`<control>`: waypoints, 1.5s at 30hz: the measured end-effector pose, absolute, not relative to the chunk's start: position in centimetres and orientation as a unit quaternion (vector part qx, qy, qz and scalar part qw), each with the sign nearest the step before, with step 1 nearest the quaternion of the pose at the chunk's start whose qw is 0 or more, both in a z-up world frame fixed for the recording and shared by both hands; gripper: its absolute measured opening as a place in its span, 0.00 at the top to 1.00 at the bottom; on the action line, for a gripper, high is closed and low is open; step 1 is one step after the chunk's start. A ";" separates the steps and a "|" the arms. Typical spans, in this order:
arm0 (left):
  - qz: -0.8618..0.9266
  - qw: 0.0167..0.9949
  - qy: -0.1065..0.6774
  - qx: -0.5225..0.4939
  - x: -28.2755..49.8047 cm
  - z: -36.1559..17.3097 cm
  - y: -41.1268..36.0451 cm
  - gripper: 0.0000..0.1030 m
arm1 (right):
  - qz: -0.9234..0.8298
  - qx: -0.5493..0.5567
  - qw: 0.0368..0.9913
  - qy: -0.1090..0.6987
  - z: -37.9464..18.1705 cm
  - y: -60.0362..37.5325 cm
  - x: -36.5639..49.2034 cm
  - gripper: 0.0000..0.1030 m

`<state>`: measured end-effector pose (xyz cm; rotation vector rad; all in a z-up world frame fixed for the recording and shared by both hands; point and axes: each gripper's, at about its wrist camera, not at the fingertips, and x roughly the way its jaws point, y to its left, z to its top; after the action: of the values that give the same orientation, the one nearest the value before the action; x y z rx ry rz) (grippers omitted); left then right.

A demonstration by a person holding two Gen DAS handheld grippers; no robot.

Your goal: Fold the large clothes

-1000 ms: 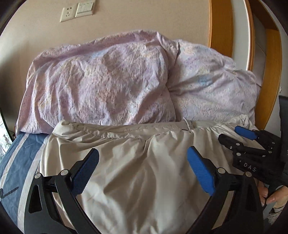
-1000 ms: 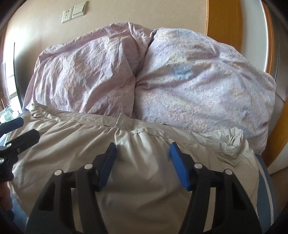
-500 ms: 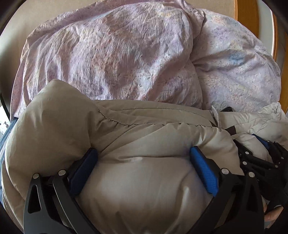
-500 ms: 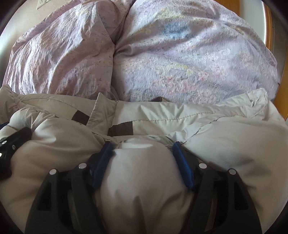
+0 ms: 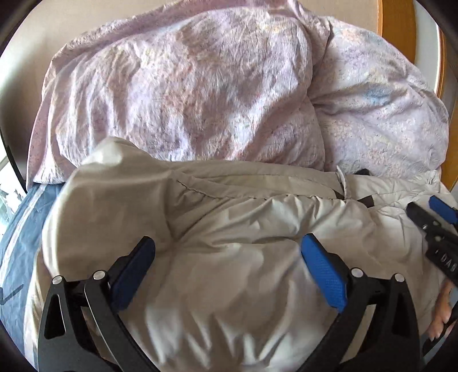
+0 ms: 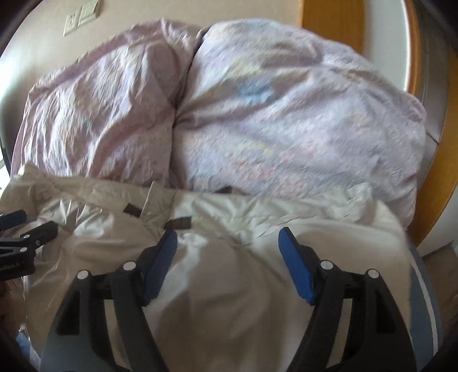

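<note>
This was a bedroom in a home: a bed with a blue striped sheet (image 5: 20, 229) at 9 o'clock, a rumpled lilac quilt (image 5: 200, 85) heaped at 12, wall sockets (image 6: 81, 18) at 11, and a wooden frame (image 6: 329, 23) at 1.

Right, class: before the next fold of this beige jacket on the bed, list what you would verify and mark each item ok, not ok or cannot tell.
1. Beige jacket folded over on the bed: ok, bulky and uneven.
2. Left claw open, bulging fabric between the pads: ok.
3. Right claw released: ok, its jaws have just been opening, with fabric between them.
4. Jacket clear of the pink duvet: not ok, its far edge lies against it.
5. Sleeves tucked in: cannot tell.
6. Hem edges aligned: cannot tell, the right wrist view is blurred.
</note>
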<state>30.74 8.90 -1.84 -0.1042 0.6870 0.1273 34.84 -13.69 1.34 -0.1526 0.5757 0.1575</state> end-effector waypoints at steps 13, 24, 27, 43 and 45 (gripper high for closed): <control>0.165 0.930 0.326 0.034 34.4 -0.6 10.3 0.01 | -0.044 -0.075 0.944 0.318 -0.2 -21.8 41.7 0.28; 0.159 0.925 0.344 -0.034 35.7 -3.8 13.3 0.01 | -0.057 -0.059 0.927 0.366 -5.4 -23.1 44.0 0.21; 0.149 0.922 0.354 -0.051 36.2 -4.3 14.0 0.01 | -0.051 -0.049 0.923 0.377 -6.0 -23.7 44.5 0.19; 0.118 0.913 0.375 -0.108 36.6 -5.7 16.9 0.01 | -0.021 0.001 0.911 0.413 -7.4 -27.6 46.5 0.14; 0.096 0.919 0.353 -0.148 34.1 -3.9 17.7 0.01 | -0.023 0.037 0.917 0.396 -5.4 -28.5 44.7 0.14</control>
<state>34.14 17.70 -3.93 -0.3039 0.7262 0.1975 44.66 -28.46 -5.43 0.0771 0.8156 -0.0468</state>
